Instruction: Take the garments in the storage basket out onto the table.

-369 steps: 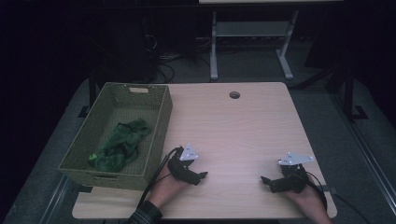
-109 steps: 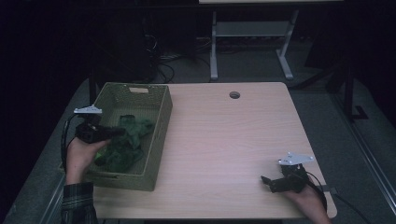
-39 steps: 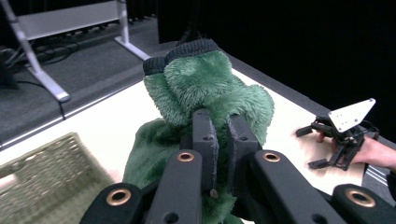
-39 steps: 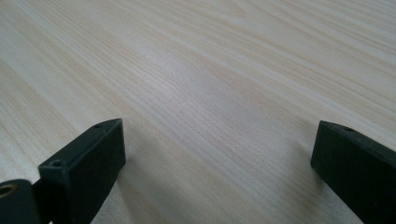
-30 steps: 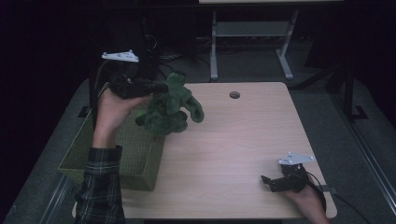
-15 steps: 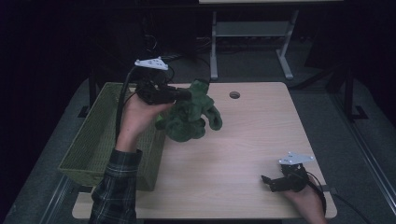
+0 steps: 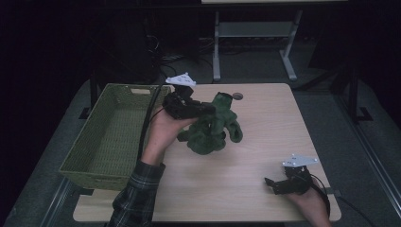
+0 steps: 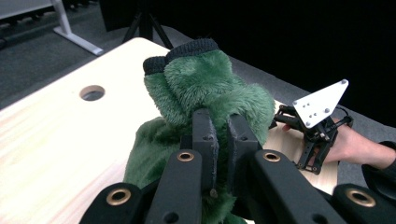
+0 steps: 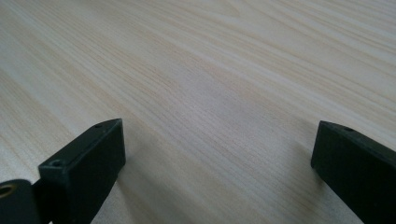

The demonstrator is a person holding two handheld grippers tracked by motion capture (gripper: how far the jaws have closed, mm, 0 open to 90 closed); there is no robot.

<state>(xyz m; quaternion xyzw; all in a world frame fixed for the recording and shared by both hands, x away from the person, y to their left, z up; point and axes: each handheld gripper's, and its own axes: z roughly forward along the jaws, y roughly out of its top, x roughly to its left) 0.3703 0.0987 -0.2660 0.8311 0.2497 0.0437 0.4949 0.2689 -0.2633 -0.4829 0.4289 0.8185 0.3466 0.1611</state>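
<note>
Two grippers out, one busy. My left gripper (image 7: pixel 208 109) sits upper centre of the high view, fingers (image 8: pixel 204 135) pinched nearly together on a fold of the green plush toy (image 7: pixel 213 127). In the left gripper view the fur bulges up around both pads, with only a thin strip of it between them. The toy hangs from that grip over the wooden surface (image 7: pixel 265 137), middle of the frame; its lower end looks close to the wood, though I cannot tell if it touches. Two black-tipped nubs top the toy in the left gripper view.

Woven green basket (image 7: pixel 90 156) stands at the left side of the high view, on the surface's left edge, just beside my left forearm in its plaid sleeve (image 7: pixel 135 198).

My right gripper (image 7: pixel 272 185) rests low at the lower right of the high view, well apart from the toy. Its fingers (image 9: pixel 88 158) stand wide apart with bare wood grain between them, holding nothing.

Round cable hole (image 7: pixel 237 96) lies at the far edge of the surface, just beyond the toy.
</note>
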